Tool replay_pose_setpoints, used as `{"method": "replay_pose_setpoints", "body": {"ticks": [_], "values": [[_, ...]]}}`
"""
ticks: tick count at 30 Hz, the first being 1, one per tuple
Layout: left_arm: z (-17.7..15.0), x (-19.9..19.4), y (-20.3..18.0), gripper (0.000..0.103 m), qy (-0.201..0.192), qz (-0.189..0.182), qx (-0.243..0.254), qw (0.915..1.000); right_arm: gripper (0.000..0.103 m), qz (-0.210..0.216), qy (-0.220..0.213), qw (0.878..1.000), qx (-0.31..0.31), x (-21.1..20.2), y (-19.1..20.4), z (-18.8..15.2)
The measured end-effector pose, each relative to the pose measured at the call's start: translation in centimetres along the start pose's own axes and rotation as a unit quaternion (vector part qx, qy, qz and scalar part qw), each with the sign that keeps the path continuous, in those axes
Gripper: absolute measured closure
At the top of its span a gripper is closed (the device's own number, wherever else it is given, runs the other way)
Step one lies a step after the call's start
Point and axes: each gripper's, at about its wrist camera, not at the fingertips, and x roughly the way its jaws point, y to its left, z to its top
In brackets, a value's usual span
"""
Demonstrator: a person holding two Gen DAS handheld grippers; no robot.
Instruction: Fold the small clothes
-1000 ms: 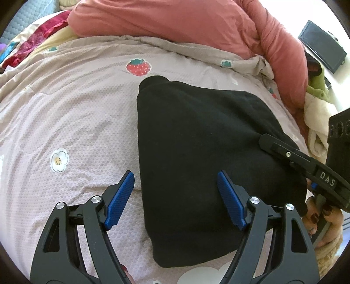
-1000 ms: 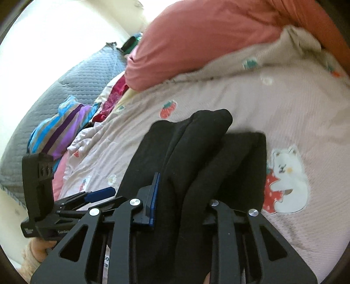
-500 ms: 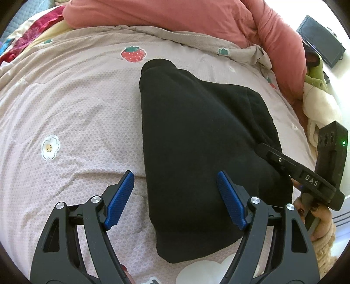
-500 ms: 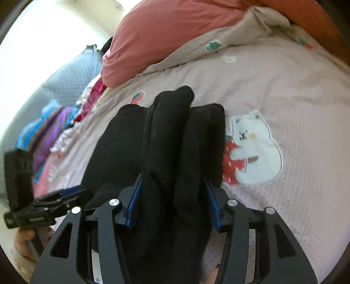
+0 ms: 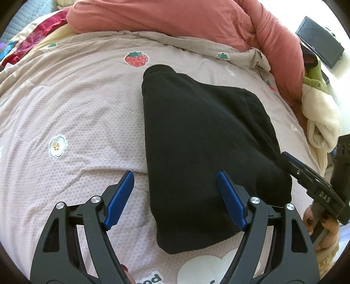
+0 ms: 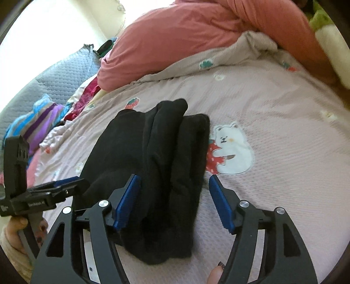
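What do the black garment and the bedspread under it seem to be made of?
The black garment looks like thick, matte, fleecy knit; it folds in soft rolls without shine. The bedspread looks like a light woven cotton with a puckered, dotted texture and printed strawberries.

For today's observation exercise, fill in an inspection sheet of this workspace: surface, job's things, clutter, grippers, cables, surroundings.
Surface: pink printed bedspread, wrinkled.
Job's things: black garment, folded, lying flat on the bedspread.
Clutter: striped clothes and red cloth at the bed's edge; cream fleece.
Grippers: left gripper open, above the garment's near end; right gripper has just been opening, garment between its jaws, pads clear.
Cables: nothing seen.
Surroundings: pink duvet, grey quilt, dark screen.
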Motion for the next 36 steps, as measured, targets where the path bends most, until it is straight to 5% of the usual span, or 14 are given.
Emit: {"method": "replay_pose_setpoints", "body": {"ticks": [7,9,12,22,36], "values": [[-0.8,-2.5,-0.4,0.024,-0.029,0.003,0.006,0.9996,0.019,-0.034,-0.052,0.997,-0.040,-4.0,1.9,-0.3],[-1.1,-3.5,-0.5,0.021,-0.039,0.003,0.006,0.9992,0.007,-0.047,-0.070,0.995,-0.051,-5.4,2.6,-0.4],[-1.6,-4.9,-0.7,0.010,-0.054,0.004,0.008,0.9985,0.005,-0.063,-0.099,0.991,-0.064,-7.3,3.6,-0.7],[-5.0,-9.3,-0.8,0.010,-0.108,0.027,0.014,0.9937,0.005,-0.079,-0.136,0.985,-0.072,-10.3,5.6,-2.9],[-10.4,-10.7,1.1,0.010,-0.121,0.048,-0.003,0.9915,0.005,-0.094,-0.122,0.984,-0.092,-10.7,9.0,-8.3]]}}
